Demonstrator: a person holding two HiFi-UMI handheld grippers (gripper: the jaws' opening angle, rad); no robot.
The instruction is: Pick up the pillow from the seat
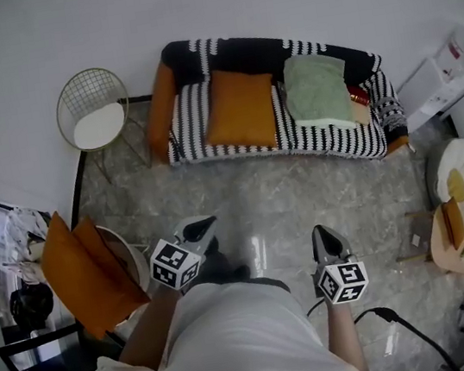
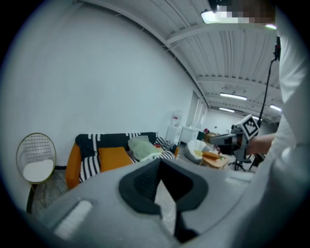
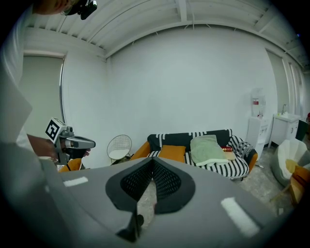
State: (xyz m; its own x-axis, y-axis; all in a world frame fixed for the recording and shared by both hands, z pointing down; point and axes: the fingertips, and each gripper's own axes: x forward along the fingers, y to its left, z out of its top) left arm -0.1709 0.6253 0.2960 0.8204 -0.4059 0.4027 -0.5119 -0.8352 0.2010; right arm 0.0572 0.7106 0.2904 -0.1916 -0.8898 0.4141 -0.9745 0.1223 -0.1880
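An orange pillow (image 1: 239, 107) leans on the seat of the black-and-white striped sofa (image 1: 330, 140), with a green cushion (image 1: 317, 88) to its right. It also shows as orange pillow (image 2: 113, 157) and orange pillow (image 3: 172, 152). Two more orange pillows (image 1: 80, 272) rest on a white-seated chair at the left, close to my left hand. My left gripper (image 1: 207, 222) and right gripper (image 1: 318, 229) hover over the marble floor, well short of the sofa. Left gripper (image 2: 159, 163) and right gripper (image 3: 152, 162) each have their jaws shut with nothing between them.
A gold wire chair (image 1: 97, 114) with a white seat stands left of the sofa. An orange bolster (image 1: 160, 108) leans at the sofa's left arm. White cabinets (image 1: 450, 76), a white pouf (image 1: 461, 170) and a small wooden table (image 1: 457, 236) crowd the right. A black cable (image 1: 412, 331) lies on the floor.
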